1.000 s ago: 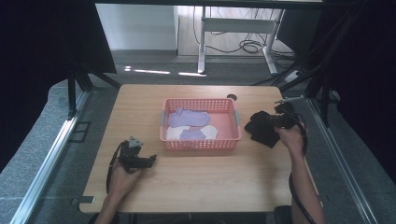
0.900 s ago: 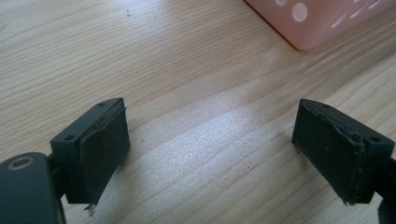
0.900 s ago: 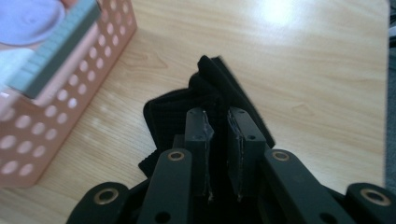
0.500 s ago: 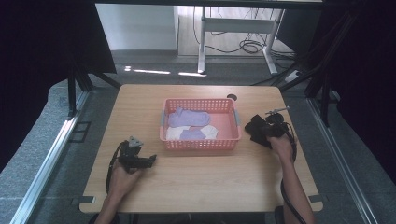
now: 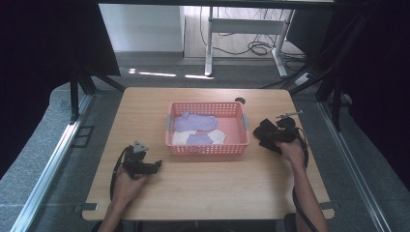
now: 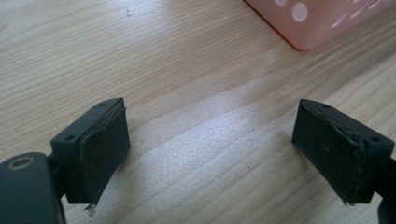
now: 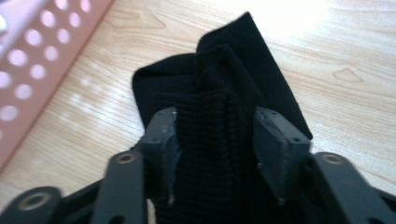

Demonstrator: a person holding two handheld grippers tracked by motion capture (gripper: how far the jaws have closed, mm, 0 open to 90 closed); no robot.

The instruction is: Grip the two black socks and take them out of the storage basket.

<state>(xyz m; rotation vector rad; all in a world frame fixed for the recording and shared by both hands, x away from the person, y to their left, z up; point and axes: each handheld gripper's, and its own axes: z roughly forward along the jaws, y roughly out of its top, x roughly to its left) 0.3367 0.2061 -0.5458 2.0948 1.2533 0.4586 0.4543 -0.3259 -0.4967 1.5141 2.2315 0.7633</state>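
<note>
High view: black sock lay on counter just right of pink basket, under right tool; left tool rested near-left, apparently idle.

Left gripper view: left tool jaws spread wide over bare wood, gripping nothing.

Right gripper view: right tool jaws had just been opening; sock bunched between them, likely being released.

Lab / recording booth: wooden tabletop ringed by black curtains, metal floor rails, grey carpet floor; behind it a height-adjustable desk frame with loose cables.
</note>
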